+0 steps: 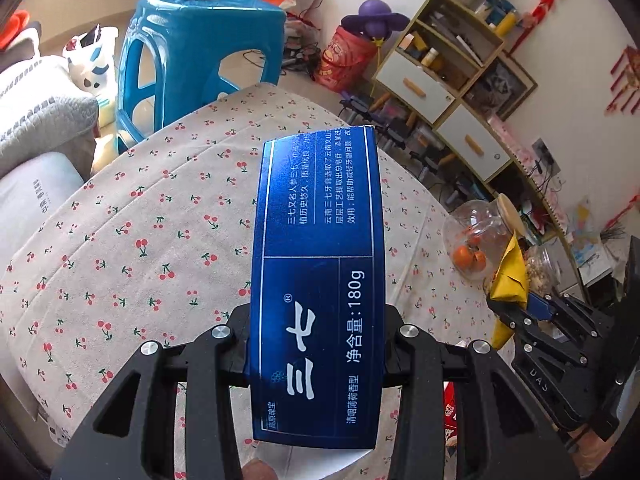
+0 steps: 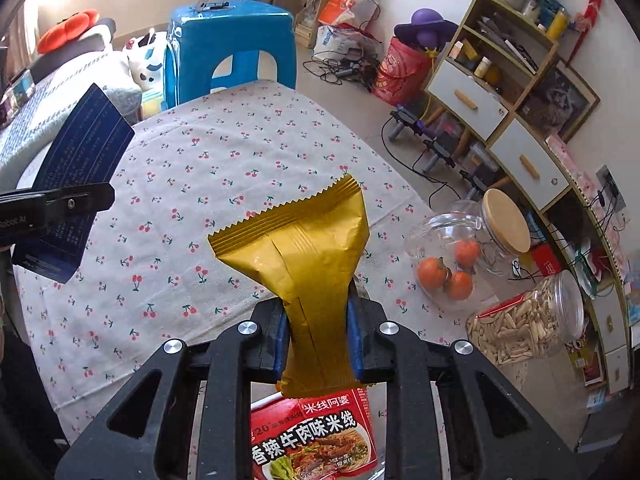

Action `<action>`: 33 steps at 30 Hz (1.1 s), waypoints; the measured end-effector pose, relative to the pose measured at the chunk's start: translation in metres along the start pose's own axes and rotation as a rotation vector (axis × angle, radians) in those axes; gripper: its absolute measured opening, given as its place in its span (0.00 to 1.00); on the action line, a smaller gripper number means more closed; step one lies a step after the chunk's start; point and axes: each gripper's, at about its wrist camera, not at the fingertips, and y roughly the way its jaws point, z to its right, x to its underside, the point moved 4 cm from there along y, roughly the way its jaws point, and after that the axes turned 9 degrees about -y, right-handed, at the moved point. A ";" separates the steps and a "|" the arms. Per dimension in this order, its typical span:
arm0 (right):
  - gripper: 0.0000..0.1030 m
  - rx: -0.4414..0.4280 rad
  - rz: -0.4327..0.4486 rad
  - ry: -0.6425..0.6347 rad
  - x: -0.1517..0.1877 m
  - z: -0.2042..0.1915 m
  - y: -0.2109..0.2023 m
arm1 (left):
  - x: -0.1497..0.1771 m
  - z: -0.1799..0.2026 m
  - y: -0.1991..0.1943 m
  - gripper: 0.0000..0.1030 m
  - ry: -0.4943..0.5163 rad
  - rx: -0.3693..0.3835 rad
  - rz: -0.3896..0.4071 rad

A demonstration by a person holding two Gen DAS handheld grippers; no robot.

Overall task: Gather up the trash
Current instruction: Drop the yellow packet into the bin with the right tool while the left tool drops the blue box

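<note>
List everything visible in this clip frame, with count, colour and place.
Flat cardboard toothpaste box: one, dark blue, held above table.
Crinkled foil snack wrapper: one, gold, held above table.
Printed noodle packet: one, red, below the right tool.
Cherry-print tablecloth: one, white and red, covering table.
Glass jar of oranges: one, clear, lying on table's right.
Plastic jar of seeds: one, clear, lying beside it.
Plastic stool: one, blue, behind table.
Left tool: black, clamped on box.
Right tool: black, clamped on wrapper.
</note>
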 end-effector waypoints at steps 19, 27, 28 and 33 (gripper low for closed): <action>0.24 0.373 0.236 0.445 0.137 0.060 -0.108 | 0.080 0.073 -0.054 0.39 0.158 -0.047 0.284; 0.24 0.524 0.224 0.546 0.210 0.106 -0.140 | 0.137 0.135 -0.042 0.39 0.227 -0.001 0.227; 0.24 0.542 0.216 0.564 0.220 0.112 -0.142 | 0.144 0.142 -0.041 0.39 0.243 0.002 0.222; 0.25 0.623 0.157 0.669 0.279 0.146 -0.145 | 0.174 0.179 -0.041 0.39 0.318 0.021 0.213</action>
